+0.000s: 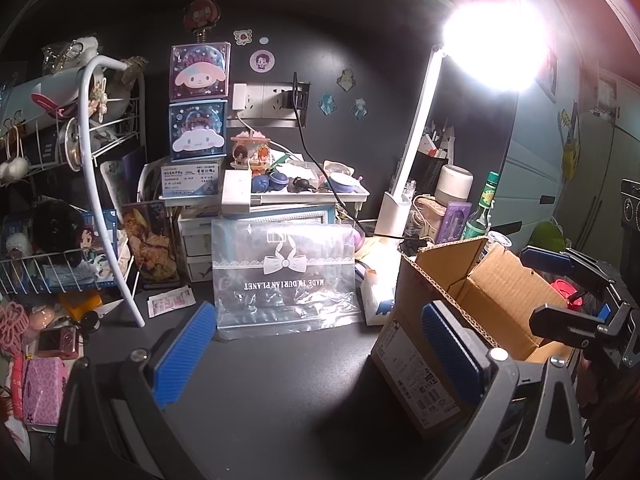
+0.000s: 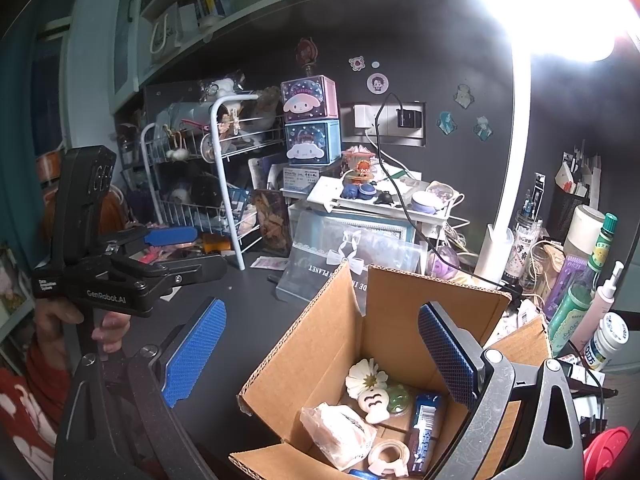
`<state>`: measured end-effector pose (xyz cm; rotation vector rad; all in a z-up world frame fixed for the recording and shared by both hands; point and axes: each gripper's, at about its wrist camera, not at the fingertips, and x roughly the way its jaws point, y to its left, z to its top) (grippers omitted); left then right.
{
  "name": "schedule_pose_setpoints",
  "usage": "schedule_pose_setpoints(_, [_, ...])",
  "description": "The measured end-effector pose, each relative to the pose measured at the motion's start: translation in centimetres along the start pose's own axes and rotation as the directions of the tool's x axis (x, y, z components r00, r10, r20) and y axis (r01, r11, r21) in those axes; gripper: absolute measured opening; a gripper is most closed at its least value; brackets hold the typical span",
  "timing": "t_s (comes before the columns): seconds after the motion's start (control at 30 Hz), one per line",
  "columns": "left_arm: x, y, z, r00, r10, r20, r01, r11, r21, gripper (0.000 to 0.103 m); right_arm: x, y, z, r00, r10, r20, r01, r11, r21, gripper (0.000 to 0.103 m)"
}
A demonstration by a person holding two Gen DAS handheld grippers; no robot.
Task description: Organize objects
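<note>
An open cardboard box (image 2: 332, 332) stands on the dark desk; it also shows in the left wrist view (image 1: 472, 300). Inside lie a white flower (image 2: 366, 376), a small white figure (image 2: 374, 404), a blue bar (image 2: 424, 432), a wrapped packet (image 2: 336, 432) and a tape roll (image 2: 388, 458). My right gripper (image 2: 320, 356) is open and empty, hovering over the box with its right finger above the inside. My left gripper (image 1: 316, 356) is open and empty above the desk, left of the box. A clear zip bag (image 1: 284, 276) with a white bow stands against drawers behind.
A white wire rack (image 1: 80, 184) full of trinkets stands at the left. A lit desk lamp (image 1: 416, 148) and bottles (image 2: 584, 280) crowd the right. A pink camera (image 1: 58, 342) and pink packets (image 1: 40, 392) lie at the left edge. Stacked character boxes (image 1: 198, 104) sit at the back.
</note>
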<state>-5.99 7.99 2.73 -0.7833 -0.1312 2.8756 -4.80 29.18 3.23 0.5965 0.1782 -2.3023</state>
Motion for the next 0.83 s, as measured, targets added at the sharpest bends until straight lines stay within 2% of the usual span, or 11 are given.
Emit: schedule_pose_setpoints(0.83, [0.06,-0.03,0.06,1.0,-0.008,-0.006,0.008,1.0,0.001,0.102,-0.04,-0.05,-0.08,1.0,-0.001,0.0,0.001,1.0,0.006,0.097])
